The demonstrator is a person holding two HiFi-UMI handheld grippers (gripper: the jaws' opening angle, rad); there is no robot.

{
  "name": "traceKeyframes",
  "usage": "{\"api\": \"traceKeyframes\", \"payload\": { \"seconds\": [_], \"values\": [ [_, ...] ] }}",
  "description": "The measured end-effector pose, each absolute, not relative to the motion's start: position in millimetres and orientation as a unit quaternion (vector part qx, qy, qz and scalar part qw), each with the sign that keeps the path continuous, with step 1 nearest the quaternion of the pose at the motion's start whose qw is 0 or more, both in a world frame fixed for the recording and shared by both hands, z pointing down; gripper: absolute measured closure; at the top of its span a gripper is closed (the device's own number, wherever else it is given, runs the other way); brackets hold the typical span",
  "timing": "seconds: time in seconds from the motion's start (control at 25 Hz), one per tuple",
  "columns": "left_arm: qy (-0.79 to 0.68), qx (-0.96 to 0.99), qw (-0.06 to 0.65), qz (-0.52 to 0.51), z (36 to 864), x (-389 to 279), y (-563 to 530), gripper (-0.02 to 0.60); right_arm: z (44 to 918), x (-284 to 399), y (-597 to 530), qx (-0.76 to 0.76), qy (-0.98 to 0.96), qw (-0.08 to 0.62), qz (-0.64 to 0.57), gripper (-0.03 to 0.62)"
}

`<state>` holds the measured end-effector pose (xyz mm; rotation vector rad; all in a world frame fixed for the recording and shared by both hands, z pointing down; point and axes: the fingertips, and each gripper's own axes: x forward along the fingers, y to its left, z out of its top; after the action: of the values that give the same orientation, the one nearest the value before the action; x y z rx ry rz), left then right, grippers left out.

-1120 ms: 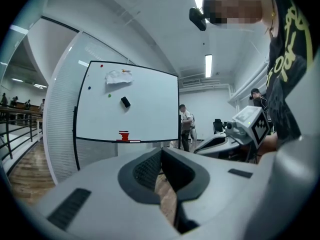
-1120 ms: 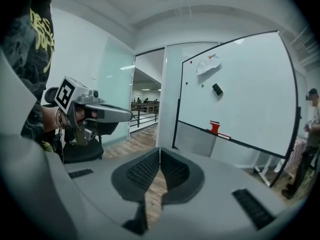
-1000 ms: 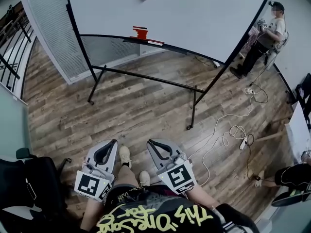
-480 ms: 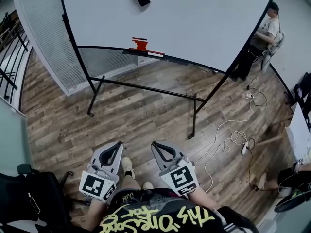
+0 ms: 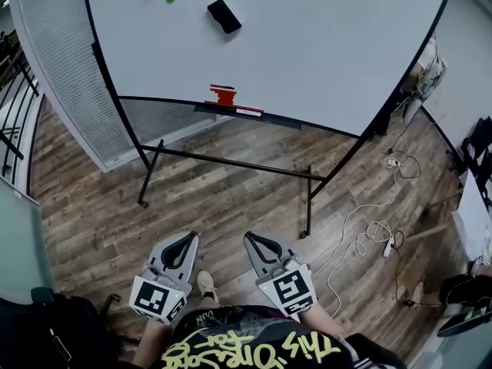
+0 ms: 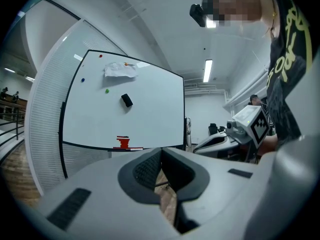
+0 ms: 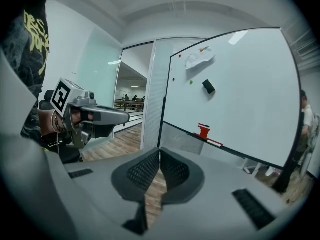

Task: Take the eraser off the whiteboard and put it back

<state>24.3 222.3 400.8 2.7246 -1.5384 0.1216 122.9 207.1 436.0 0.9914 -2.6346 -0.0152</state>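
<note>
Black oblong eraser [image 5: 224, 15], glossy whiteboard [image 5: 323, 44] (wood-grain floor [image 5: 223, 198])

The eraser [image 5: 224, 15] sits on the whiteboard [image 5: 323, 44], well above its bottom ledge [image 5: 184, 104].

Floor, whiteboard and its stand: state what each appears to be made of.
Floor: matte wood or wood-look laminate; grey-brown grain and plank seams show. Whiteboard: smooth, glossy white panel, perhaps coated steel or melamine; light streaks reflect off it. Stand: thin black tubes, probably painted metal.
</note>
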Motion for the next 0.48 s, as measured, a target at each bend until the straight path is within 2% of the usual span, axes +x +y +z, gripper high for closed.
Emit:
{"api": "traceKeyframes", "payload": {
  "seconds": [0.48],
  "values": [
    [-0.469, 0.882, 0.015, 0.049, 403, -23, 166, 0.574, 435, 78, 151, 0.373, -0.914, 0.160, 0.008, 0.583]
  ]
}}
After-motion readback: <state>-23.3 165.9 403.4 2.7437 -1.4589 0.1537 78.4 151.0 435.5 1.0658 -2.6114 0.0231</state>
